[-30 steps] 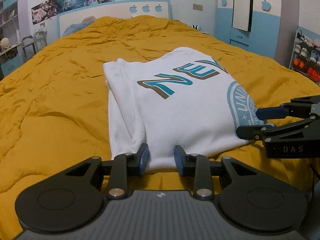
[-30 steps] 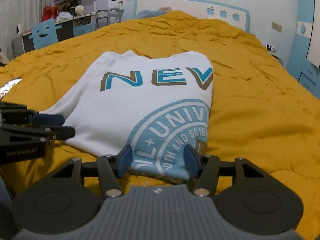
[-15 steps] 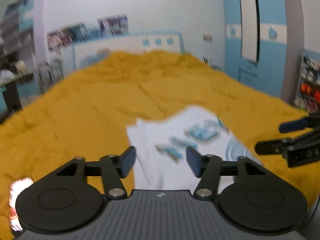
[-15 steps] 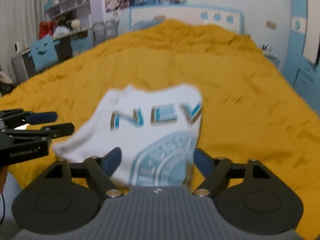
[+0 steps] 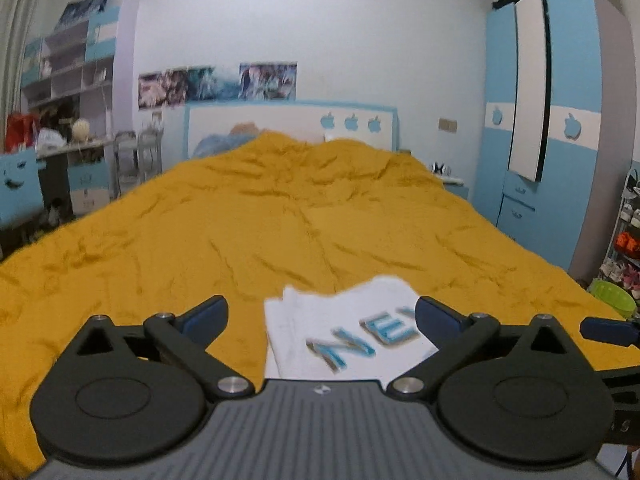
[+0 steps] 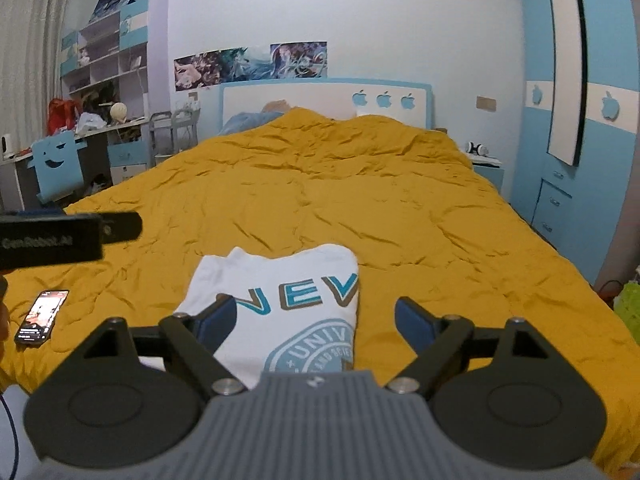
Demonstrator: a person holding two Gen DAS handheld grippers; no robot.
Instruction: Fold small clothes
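The folded white T-shirt [image 6: 288, 304] lies flat on the yellow bedspread [image 6: 400, 208] near the bed's foot edge, printed side up, its sides tucked under into a compact rectangle; it looks like a finished fold set down to rest. The left gripper [image 5: 320, 316] hangs above it, jaws opening wide with nothing between the pads. The right gripper [image 6: 316, 320] also stands fully spread and empty, clear of the cloth, which suggests release rather than a fresh grasp. A phone [image 6: 40, 316] lies near the bed's left edge, well apart from the shirt.
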